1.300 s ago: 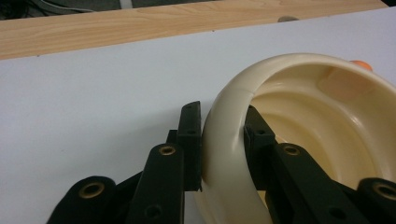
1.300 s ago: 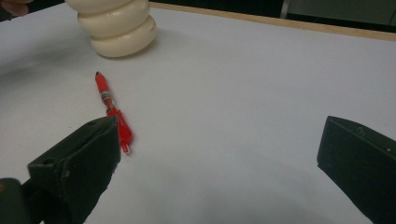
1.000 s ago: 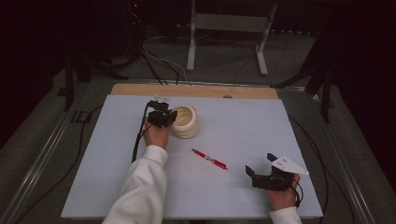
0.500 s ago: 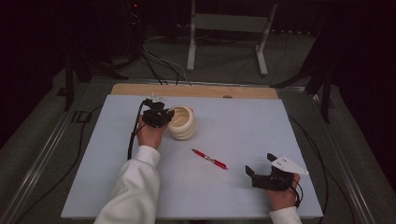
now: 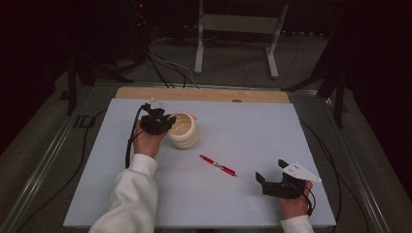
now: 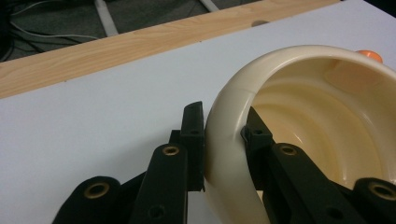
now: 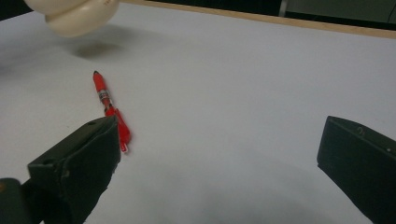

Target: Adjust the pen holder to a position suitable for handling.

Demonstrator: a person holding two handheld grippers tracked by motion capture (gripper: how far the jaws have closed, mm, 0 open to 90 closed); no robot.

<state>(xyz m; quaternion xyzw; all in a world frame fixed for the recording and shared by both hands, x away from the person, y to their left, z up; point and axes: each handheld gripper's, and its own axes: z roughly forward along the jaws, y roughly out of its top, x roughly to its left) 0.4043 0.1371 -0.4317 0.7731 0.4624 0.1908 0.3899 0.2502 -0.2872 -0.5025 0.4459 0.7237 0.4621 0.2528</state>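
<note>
Left gripper (image 5: 165, 122): clamped on the rim of the cream cup (image 5: 184, 130), one jaw outside the wall, the other inside, as seen in the left gripper view.
Cream cup: at the far left of the white table (image 5: 252, 126), tilted toward the left hand, mouth turned up and leftward; shadow beneath it in the right gripper view suggests it is off the surface, though not certain.
Right gripper (image 5: 270, 175): unclenched, jaws standing wide apart with nothing between them, resting at the near right corner of the table.
Red pen (image 5: 218, 165): lying flat near the table's middle, touching nothing.
Pen from right gripper: at about 10 o'clock in the high view, near but apart; in the right gripper view, just beyond the left jaw tip, off to 10 o'clock rather than between the jaws.
Pen from cup: at about 5 o'clock, near but clear of it.
Long axis of pen: running from 10 o'clock to 4 o'clock in the high view, dark tip toward the cup, clip end toward the right gripper.
Nearer hand: the right, free and closer to the pen's clip end; the left occupied with the cup.
Judgement on the coming move: likely a leftward shift of the right gripper to straddle the pen across its axis.
</note>
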